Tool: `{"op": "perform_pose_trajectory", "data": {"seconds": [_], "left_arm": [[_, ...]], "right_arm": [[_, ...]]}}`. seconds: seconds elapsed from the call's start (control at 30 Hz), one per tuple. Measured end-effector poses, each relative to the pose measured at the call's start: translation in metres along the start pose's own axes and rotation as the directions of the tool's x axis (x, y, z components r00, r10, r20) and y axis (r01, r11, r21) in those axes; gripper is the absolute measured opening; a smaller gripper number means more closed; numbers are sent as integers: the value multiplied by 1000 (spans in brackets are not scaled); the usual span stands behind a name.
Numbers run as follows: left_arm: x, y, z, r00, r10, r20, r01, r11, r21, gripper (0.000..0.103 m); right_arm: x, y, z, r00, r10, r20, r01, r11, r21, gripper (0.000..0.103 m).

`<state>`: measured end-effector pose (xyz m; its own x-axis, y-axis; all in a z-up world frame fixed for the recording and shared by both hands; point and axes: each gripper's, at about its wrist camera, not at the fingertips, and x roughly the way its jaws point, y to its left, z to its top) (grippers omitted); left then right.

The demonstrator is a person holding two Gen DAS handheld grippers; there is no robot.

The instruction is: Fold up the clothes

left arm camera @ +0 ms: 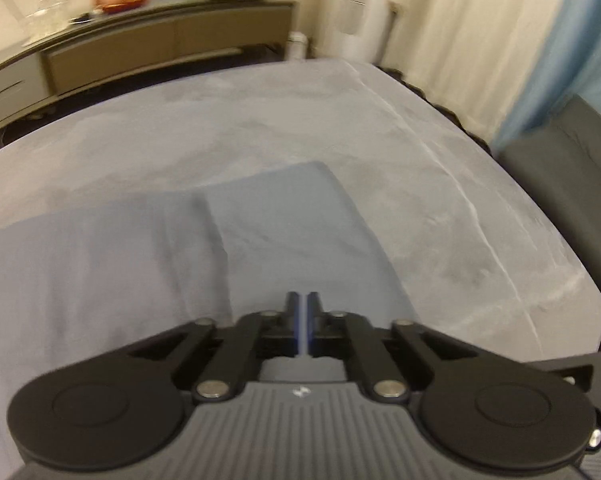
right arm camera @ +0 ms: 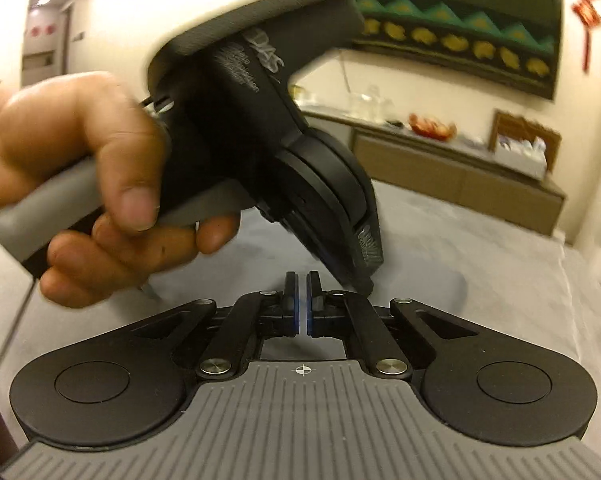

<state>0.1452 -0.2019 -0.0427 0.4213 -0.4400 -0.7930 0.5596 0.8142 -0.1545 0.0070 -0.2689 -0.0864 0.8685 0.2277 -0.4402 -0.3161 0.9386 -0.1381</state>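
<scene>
Jaws pressed together, nothing visible between the pads, the left gripper (left arm camera: pixel 304 300) hangs over a grey-blue garment (left arm camera: pixel 148 256) lying folded on a grey bed (left arm camera: pixel 260 128), its near part cut off by the frame. On the right wrist view, the right gripper (right arm camera: pixel 301 280) is likewise closed and empty; a hand (right arm camera: pixel 84 184) and its tool block most of the cloth. Beyond, a blurred sideboard (left arm camera: pixel 148 44) lines the wall.
</scene>
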Motion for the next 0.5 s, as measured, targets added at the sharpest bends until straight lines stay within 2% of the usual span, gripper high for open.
{"op": "perform_pose_trajectory", "data": {"seconds": [0.07, 0.13, 0.17, 0.2, 0.23, 0.27, 0.3, 0.37, 0.4, 0.43, 0.47, 0.5], "left_arm": [[-11, 22, -3, 999, 2, 35, 0, 998, -64, 0], [-15, 36, -4, 999, -6, 49, 11, 994, -106, 1], [-15, 39, -3, 999, -17, 50, 23, 993, -118, 3], [-17, 40, -2, 998, -32, 56, 38, 992, -124, 14], [-18, 38, -2, 997, -44, 68, 52, 991, -126, 19], [-18, 34, 0, 995, -57, 79, 67, 990, -127, 29], [-17, 30, 3, 993, -74, 89, 85, 988, -126, 39], [-11, 18, 10, 991, -106, 84, 115, 987, -116, 48], [-6, 10, 14, 991, -116, 73, 123, 987, -100, 55], [0, 0, 18, 992, -117, 55, 121, 990, -74, 60], [7, -9, 22, 993, -112, 30, 114, 992, -46, 73], [15, -18, 26, 994, -106, 1, 106, 994, -17, 80]], "right_arm": [[0, -2, 4, 1000, 9, 8, -10, 1000, 25, 14], [-6, -14, 8, 999, -10, 32, 6, 994, 111, 56], [-11, -26, 8, 998, -38, 44, 29, 983, 182, 64], [-11, -43, 2, 997, -75, 29, 63, 957, 283, 74], [-8, -63, -6, 994, -108, -7, 102, 914, 392, 75], [-5, -82, -14, 990, -136, -47, 142, 858, 494, 75], [2, -101, -26, 986, -125, -110, 165, 792, 587, 76], [20, -118, -50, 978, -34, -205, 171, 689, 705, 74], [25, -118, -57, 975, -3, -223, 168, 670, 723, 70], [29, -114, -59, 973, 14, -229, 160, 674, 721, 60], [31, -107, -59, 971, 15, -238, 161, 694, 702, 49], [31, -99, -55, 970, -8, -245, 173, 730, 661, 34]]}}
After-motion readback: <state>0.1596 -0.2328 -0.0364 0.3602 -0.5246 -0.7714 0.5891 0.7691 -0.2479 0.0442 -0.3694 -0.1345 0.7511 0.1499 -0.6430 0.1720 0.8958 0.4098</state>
